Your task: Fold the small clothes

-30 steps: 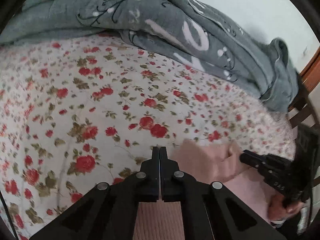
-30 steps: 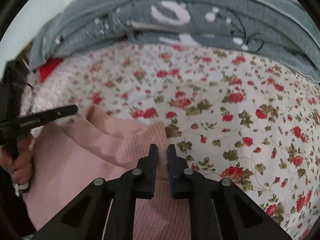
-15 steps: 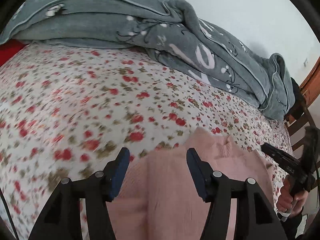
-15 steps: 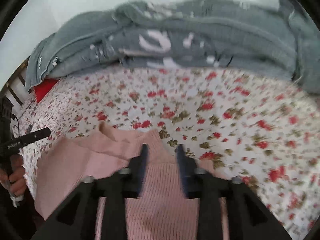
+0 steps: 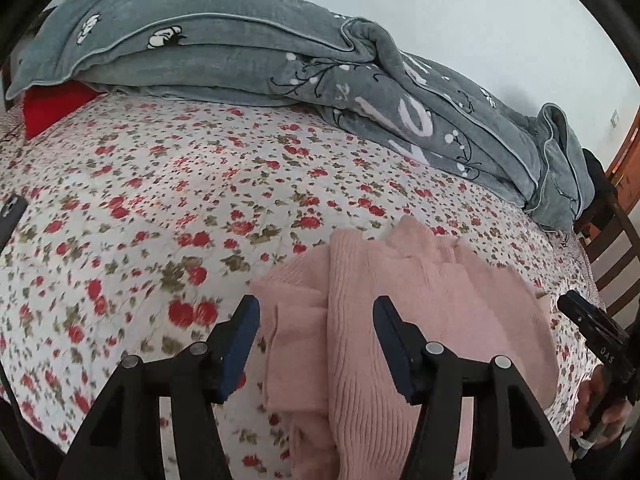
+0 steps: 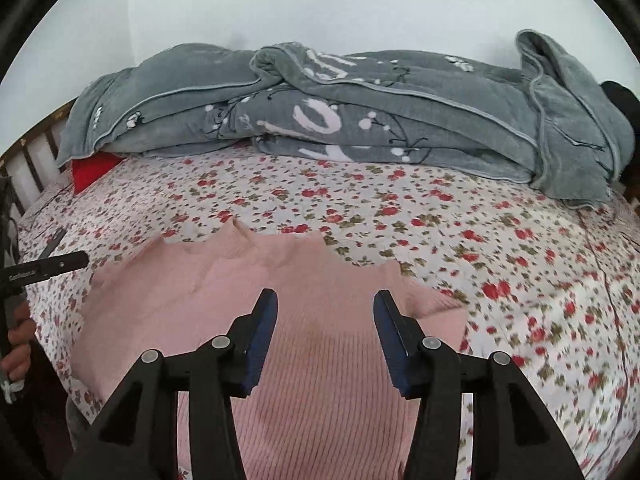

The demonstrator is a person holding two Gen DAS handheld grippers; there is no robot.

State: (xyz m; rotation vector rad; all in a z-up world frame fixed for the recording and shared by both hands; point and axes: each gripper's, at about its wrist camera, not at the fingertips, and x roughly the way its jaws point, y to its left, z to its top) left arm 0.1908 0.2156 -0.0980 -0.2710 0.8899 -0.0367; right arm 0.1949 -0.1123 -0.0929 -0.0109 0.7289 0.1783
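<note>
1. On the floral bedsheet [image 5: 168,184], near edge: pink knit sweater [image 5: 404,304] now released, where a second ago both sets of jaws were pinched shut on its ribbed fabric; more of the bed and far wall visible in both views than before.
2. Across the far side of the bed: bunched grey blanket [image 6: 360,120] with white lettering, well apart from the sweater; red cushion [image 5: 52,108] tucked under its far-left end (only a corner showing).
3. At the left edge of the left wrist view: dark phone [image 5: 10,216] lying on the sheet, partly cut off.
4. To the right: slatted wooden chair [image 5: 612,248] beside the bed.
5. Nothing lying between the grippers and the sweater.
6. Left gripper [image 5: 316,344]: jaws just opened, roughly halfway apart, empty, over the sweater's folded left edge; pads pressing nothing.
7. Right gripper [image 6: 326,332]: jaws likewise just opened to about halfway, empty, over the sweater's ribbed middle; held by a hand [image 5: 600,412] seen low right in the left wrist view.
8. Sweater lying folded in layers, collar toward the far side.
</note>
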